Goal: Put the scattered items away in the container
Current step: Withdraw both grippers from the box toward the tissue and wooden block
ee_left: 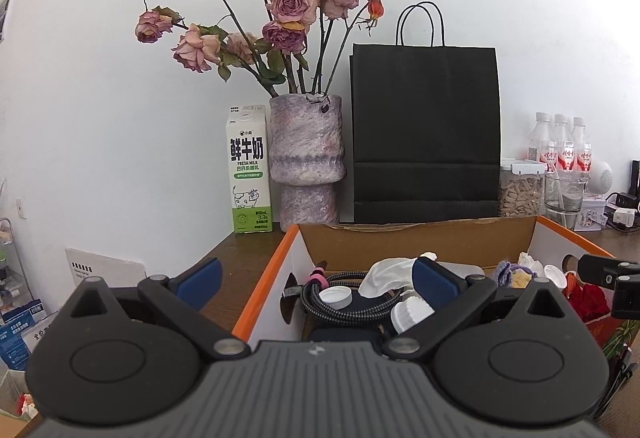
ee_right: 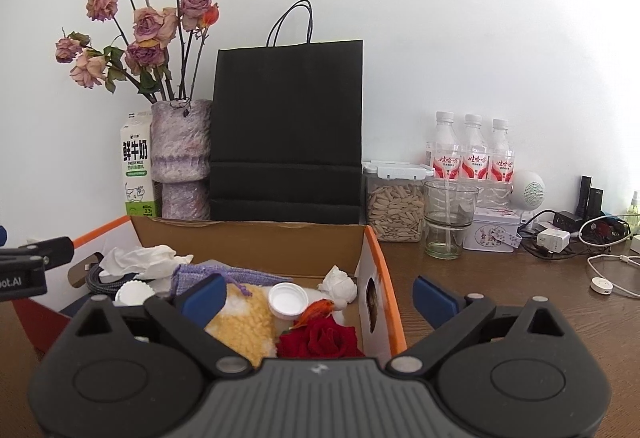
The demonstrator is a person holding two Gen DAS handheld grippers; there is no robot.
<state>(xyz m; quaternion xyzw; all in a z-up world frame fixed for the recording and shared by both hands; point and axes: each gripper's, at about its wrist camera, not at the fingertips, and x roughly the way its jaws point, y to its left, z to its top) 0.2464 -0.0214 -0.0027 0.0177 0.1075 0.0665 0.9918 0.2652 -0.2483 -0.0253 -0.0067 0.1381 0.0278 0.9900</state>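
Both grippers, L & R, wide apart, empty, astride box walls, seemingly.

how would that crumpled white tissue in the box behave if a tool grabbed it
The crumpled white tissue looks thin and creased, so probably floppy and very light. It would likely squash between the pads rather than slip. It drapes over the braided cable, so lifting it might snag or drag.

Orange-rimmed brown cardboard box; red rose; yellow fleece; lilac knit pouch; black bag; mottled purple vase.
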